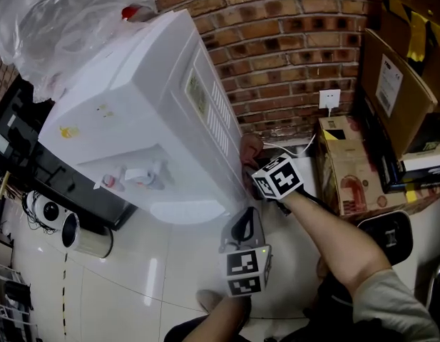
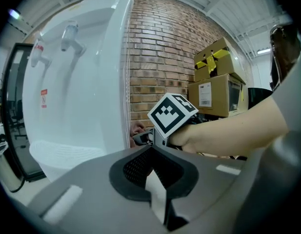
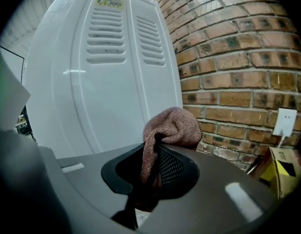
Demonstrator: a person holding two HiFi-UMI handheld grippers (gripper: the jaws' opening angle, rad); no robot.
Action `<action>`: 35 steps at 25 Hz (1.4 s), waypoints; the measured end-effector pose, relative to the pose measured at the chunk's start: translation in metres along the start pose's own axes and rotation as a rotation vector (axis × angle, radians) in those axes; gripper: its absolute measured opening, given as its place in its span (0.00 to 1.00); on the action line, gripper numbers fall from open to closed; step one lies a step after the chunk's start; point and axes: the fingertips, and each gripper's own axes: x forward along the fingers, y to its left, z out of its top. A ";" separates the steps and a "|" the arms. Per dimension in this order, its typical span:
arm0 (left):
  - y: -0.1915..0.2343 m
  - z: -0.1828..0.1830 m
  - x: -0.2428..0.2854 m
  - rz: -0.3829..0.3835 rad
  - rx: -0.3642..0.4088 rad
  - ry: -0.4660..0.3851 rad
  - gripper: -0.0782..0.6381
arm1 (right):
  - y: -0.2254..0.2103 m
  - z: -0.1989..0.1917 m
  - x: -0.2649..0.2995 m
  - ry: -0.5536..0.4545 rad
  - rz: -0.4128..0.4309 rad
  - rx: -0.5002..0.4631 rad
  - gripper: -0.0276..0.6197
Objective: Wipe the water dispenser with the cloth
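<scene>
The white dispenser (image 1: 134,120) stands against a brick wall (image 1: 291,48), with cardboard boxes (image 1: 348,169) to its right. Its vented side panel (image 3: 121,38) faces the right gripper, and the front with the taps (image 1: 137,175) faces away from both grippers.

The right gripper (image 1: 249,165) sits low beside that panel, near the corner with the wall. Its jaws are clamped on a brown cloth (image 3: 172,126), which bunches out over the tips. The cloth is just beside the lower part of the panel; I cannot tell whether it touches.

The left gripper (image 1: 242,226) hangs lower and nearer the person, apart from the dispenser. Its jaws are drawn together with nothing between them.

As I read it, the wipe is in hand on the side panel, down near its foot. Nothing on the plastic shows which parts are done: there are no streaks or wet patches to see. The front, the taps, the drip tray and the top look untouched by the cloth now, so they probably remain.
</scene>
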 end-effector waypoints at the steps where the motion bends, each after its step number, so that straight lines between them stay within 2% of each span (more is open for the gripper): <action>1: -0.002 -0.005 0.002 -0.005 -0.001 0.010 0.11 | -0.001 -0.006 0.003 0.015 0.002 0.004 0.15; 7: -0.010 -0.042 0.018 -0.032 0.000 0.088 0.11 | -0.011 -0.041 0.026 0.107 0.009 0.039 0.15; 16: -0.009 -0.083 0.035 -0.061 -0.090 0.201 0.11 | -0.025 -0.092 0.059 0.231 0.041 0.159 0.15; 21: -0.020 -0.097 0.043 -0.105 -0.083 0.238 0.11 | -0.029 -0.123 0.076 0.311 0.077 0.222 0.15; 30: -0.020 -0.114 0.053 -0.114 -0.115 0.282 0.11 | -0.039 -0.163 0.100 0.396 0.081 0.242 0.15; 35: -0.019 -0.114 0.059 -0.099 -0.146 0.288 0.11 | -0.041 -0.171 0.104 0.405 0.074 0.233 0.15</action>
